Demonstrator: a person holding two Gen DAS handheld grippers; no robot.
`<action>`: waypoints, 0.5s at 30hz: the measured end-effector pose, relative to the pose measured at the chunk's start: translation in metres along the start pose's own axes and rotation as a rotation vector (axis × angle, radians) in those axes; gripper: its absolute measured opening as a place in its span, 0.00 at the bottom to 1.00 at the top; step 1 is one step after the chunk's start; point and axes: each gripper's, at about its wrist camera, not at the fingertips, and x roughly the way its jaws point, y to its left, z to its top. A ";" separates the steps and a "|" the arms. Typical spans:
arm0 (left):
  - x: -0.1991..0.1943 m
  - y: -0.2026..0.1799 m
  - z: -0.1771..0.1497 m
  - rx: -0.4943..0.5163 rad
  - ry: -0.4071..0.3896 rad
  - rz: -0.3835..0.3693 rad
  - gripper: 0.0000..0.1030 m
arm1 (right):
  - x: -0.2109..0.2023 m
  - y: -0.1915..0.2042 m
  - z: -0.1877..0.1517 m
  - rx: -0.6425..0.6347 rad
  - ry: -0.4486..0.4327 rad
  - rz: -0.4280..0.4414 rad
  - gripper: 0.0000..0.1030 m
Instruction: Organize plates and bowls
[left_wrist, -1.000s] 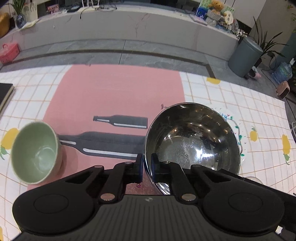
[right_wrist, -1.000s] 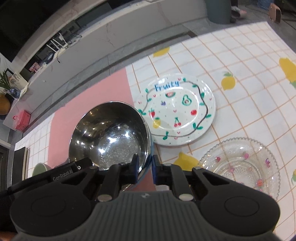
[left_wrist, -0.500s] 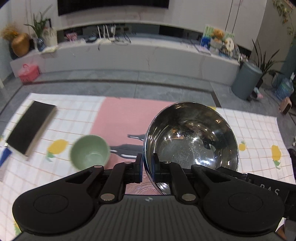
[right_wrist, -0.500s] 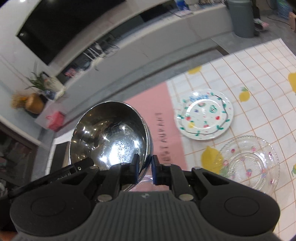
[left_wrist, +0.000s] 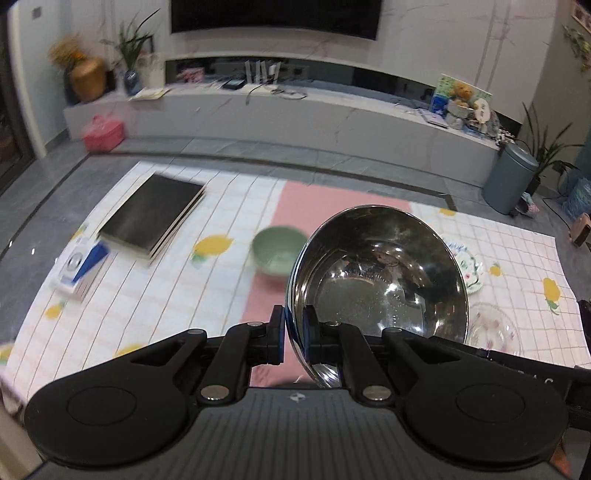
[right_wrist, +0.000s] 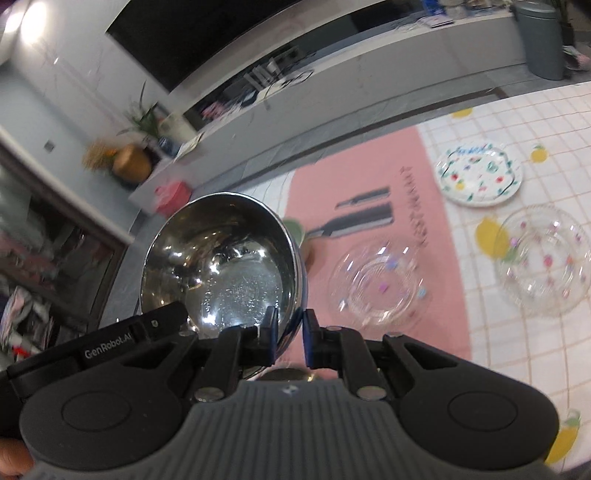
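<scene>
A shiny steel bowl (left_wrist: 380, 273) hangs in the air above the table, gripped at its rim from both sides. My left gripper (left_wrist: 294, 334) is shut on the bowl's left rim. My right gripper (right_wrist: 287, 334) is shut on the same steel bowl (right_wrist: 221, 266) at its right rim. Below on the table lie a green bowl (left_wrist: 279, 249), a white fruit-painted plate (right_wrist: 478, 177), a clear glass bowl (right_wrist: 380, 284) and a clear glass plate (right_wrist: 543, 262). The steel bowl hides most of the green bowl (right_wrist: 297, 230) in the right wrist view.
A checked lemon-print cloth (left_wrist: 155, 302) with a pink mat (right_wrist: 369, 229) covers the table. A black book (left_wrist: 153, 218) and a small blue-white box (left_wrist: 79, 266) lie at the left. Beyond the table edge are the floor, a long white bench (left_wrist: 295, 114) and a grey bin (left_wrist: 509, 181).
Both grippers have lifted the steel bowl well up off the table; the dishes look smaller and farther below. The view has swung up toward the room, and the glass bowl has come into sight.
</scene>
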 end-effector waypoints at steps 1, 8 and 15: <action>-0.002 0.006 -0.005 -0.014 0.009 0.000 0.10 | 0.000 0.005 -0.006 -0.012 0.010 0.000 0.11; -0.012 0.036 -0.033 -0.054 0.040 0.009 0.10 | 0.007 0.023 -0.040 -0.059 0.080 0.005 0.12; -0.005 0.051 -0.064 -0.063 0.097 0.004 0.11 | 0.013 0.027 -0.059 -0.075 0.119 -0.027 0.11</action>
